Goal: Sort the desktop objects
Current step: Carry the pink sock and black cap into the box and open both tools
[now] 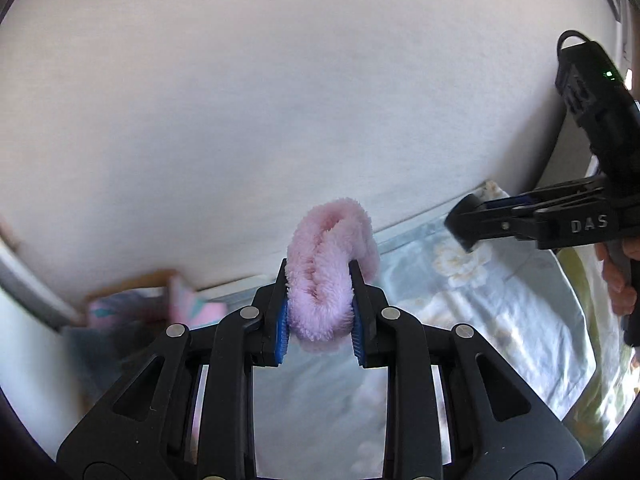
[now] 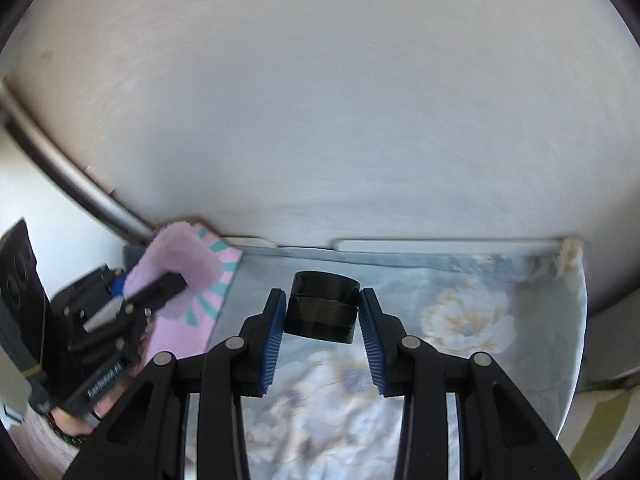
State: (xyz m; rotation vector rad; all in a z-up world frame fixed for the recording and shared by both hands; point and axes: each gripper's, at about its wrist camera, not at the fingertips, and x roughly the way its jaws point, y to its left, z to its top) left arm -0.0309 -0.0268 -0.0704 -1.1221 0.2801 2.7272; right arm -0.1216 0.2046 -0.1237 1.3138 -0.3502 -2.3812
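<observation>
Left wrist view. The left tool (image 1: 320,304) is clamped narrow on a pink fluffy band (image 1: 326,268), a looped plush item, apparently a scrunchie or hair band. The pile is bulged out above and below the blue ribbed pads (image 1: 282,330), so it is judged soft, very light and highly compressible. Slip is thought unlikely on ribbed rubber, and the hold across the doubled loop looks adequate. The band is carried clear above a floral cloth (image 1: 500,312), pale blue and wrinkled, laid over the worktop. The right tool (image 1: 464,228) is seen side-on at the right edge; its load is not visible here. A blurred pink patterned item (image 1: 188,300) is noted at lower left.

Right wrist view. The right tool (image 2: 322,322) is closed on a black cylindrical object (image 2: 322,306), glossy, with a seam round its middle, possibly a lidded jar or a tape roll. It is judged rigid and smooth, therefore more liable to slip; the grip is taken across its width on the curved sides. It is held above the cloth. The left tool with the pink band is seen at left, blurred.
</observation>
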